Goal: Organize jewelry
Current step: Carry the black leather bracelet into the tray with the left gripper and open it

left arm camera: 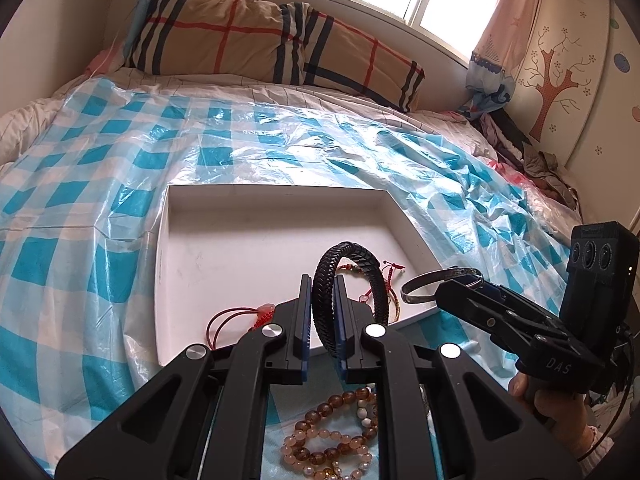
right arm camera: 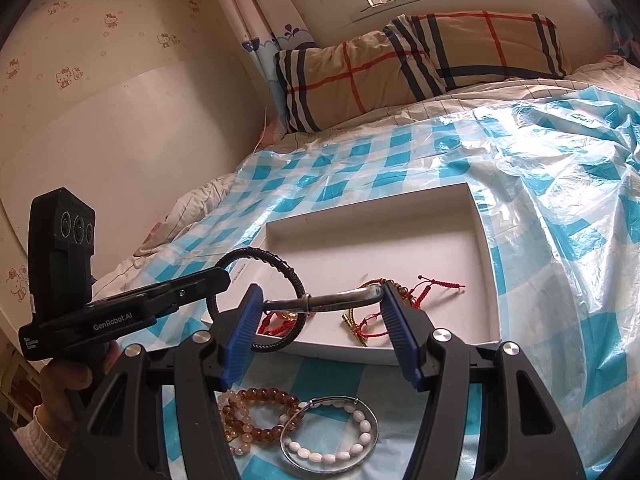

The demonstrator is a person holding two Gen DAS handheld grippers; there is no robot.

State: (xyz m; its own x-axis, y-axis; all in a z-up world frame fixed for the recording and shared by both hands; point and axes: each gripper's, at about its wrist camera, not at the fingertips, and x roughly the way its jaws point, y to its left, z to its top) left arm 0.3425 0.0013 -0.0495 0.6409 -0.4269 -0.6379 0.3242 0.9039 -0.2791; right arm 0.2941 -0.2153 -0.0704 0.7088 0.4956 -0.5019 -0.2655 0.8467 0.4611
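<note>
Nearest us: loose jewelry still on the glossy blue-and-white checked plastic sheet. A round amber-brown bead bracelet lies touching a thin silver hoop strung with white oval beads.

Left gripper: black frame, ribbed blue pads, jaws nearly together and clamped on a thick black braided leather bracelet. The bracelet stands upright on edge, above the tray's near rim. Gripper pitched downward.

Right gripper: same build, jaws roughly half apart, pads pressing both sides of a plain tarnished silver metal bangle. The bangle lies about flat, spanning pad to pad, over the tray's near right corner. In the right wrist view its band crosses the black bracelet; we cannot tell whether they touch. A hand wraps the right handle, light cuff at the wrist.

Shallow white rectangular tray: smooth matte floor, low walls, mostly bare. At its near end sit thin red braided cord bracelets and a gold-toned piece, tangled. One red cord loop hangs over the near-left rim.

Farthest: a tan plaid fabric pillow under a bright window.
</note>
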